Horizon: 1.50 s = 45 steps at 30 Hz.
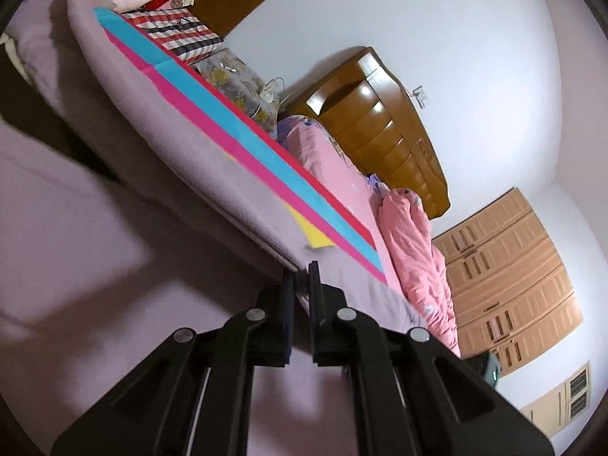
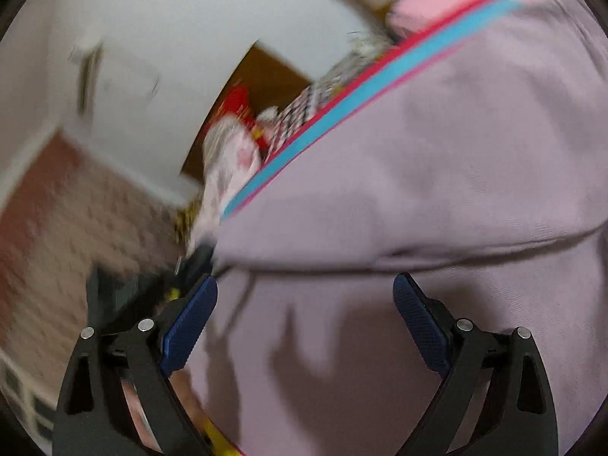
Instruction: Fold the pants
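Left wrist view: left gripper [image 1: 301, 277] clamped on folded edge of lilac pants [image 1: 159, 144], laid across striped mat [image 1: 243, 144] in pink and blue. Beyond: pink quilt [image 1: 414, 250], wooden headboard [image 1: 383, 129], wardrobe [image 1: 509, 277], checked cloth [image 1: 178, 34]. Lower pants partly hidden behind gripper frame.

Right wrist view, blurred: right gripper [image 2: 305, 285] spread wide above pants [image 2: 437, 174], blue pads [image 2: 188, 326] apart, nothing visibly pinched. Mat stripe [image 2: 342, 106] behind; heaped fabrics [image 2: 235, 144] hard to identify; brick-toned floor [image 2: 68, 228] at left.

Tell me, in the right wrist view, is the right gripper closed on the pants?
No, the right gripper stands wide open above the lilac pants, its pads apart.
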Motion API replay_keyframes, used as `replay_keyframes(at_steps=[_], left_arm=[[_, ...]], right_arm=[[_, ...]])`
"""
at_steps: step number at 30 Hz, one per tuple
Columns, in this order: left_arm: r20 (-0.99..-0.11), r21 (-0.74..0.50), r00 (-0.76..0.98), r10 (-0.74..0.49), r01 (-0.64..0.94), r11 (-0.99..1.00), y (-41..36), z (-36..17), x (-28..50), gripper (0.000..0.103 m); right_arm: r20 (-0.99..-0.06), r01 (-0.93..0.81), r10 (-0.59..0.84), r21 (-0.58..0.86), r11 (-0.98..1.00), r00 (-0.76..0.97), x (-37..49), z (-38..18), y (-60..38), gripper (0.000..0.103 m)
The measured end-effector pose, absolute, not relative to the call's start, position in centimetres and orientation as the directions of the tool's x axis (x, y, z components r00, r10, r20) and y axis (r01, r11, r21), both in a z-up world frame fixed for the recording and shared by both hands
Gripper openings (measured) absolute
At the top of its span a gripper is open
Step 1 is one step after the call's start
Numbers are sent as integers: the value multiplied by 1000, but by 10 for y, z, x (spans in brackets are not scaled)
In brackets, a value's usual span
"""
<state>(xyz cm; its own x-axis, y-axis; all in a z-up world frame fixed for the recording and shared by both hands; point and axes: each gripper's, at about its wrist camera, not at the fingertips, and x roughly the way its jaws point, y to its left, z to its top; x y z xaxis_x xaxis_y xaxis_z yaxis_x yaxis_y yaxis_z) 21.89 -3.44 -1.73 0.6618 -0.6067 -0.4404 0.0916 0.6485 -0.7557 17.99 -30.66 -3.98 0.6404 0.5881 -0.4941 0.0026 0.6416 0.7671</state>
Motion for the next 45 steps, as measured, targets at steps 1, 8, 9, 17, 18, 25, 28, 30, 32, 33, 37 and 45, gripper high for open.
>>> replay_keyframes(at_steps=[1, 8, 9, 17, 18, 25, 28, 30, 32, 33, 37, 45], left_arm=[[-442, -756, 659, -609, 91, 648, -35, -21, 217, 6], [-478, -746, 647, -593, 57, 663, -21, -43, 210, 6], [-480, -753, 641, -599, 48, 656, -19, -46, 213, 9], [-478, -783, 635, -607, 5, 622, -11, -46, 241, 76], [-503, -772, 630, -592, -18, 636, -13, -47, 246, 76], [-528, -776, 592, -609, -46, 629, -17, -58, 264, 2], [-443, -790, 654, -613, 40, 612, -15, -38, 248, 2], [-397, -767, 688, -608, 116, 632, -17, -10, 230, 1], [-344, -774, 694, -633, 171, 609, -16, 11, 216, 1], [-328, -776, 691, -645, 193, 601, -16, 20, 209, 1], [-373, -751, 665, -647, 192, 631, -22, 25, 191, 1], [-441, -807, 592, -675, 67, 586, 2, -32, 162, 38]], right_arm=[[-506, 22, 577, 764, 645, 641, 181, -40, -306, 76], [-498, 115, 484, 773, 624, 720, 170, -49, -314, 16], [-495, 106, 484, 770, 630, 722, 168, -47, -311, 16], [-527, 56, 558, 757, 651, 641, 161, -49, -296, 68], [-511, 20, 549, 744, 668, 662, 156, -42, -292, 88], [-571, 28, 527, 695, 719, 630, 149, -34, -277, 89], [-580, 39, 536, 700, 713, 613, 149, -36, -275, 89], [-562, 35, 559, 723, 690, 610, 147, -39, -274, 89], [-518, 27, 601, 771, 636, 609, 152, -42, -274, 89], [-469, 27, 634, 816, 578, 615, 155, -44, -275, 89], [-303, 27, 678, 923, 385, 670, 159, -53, -284, 89], [-323, 70, 598, 911, 406, 734, 140, -52, -297, 15]])
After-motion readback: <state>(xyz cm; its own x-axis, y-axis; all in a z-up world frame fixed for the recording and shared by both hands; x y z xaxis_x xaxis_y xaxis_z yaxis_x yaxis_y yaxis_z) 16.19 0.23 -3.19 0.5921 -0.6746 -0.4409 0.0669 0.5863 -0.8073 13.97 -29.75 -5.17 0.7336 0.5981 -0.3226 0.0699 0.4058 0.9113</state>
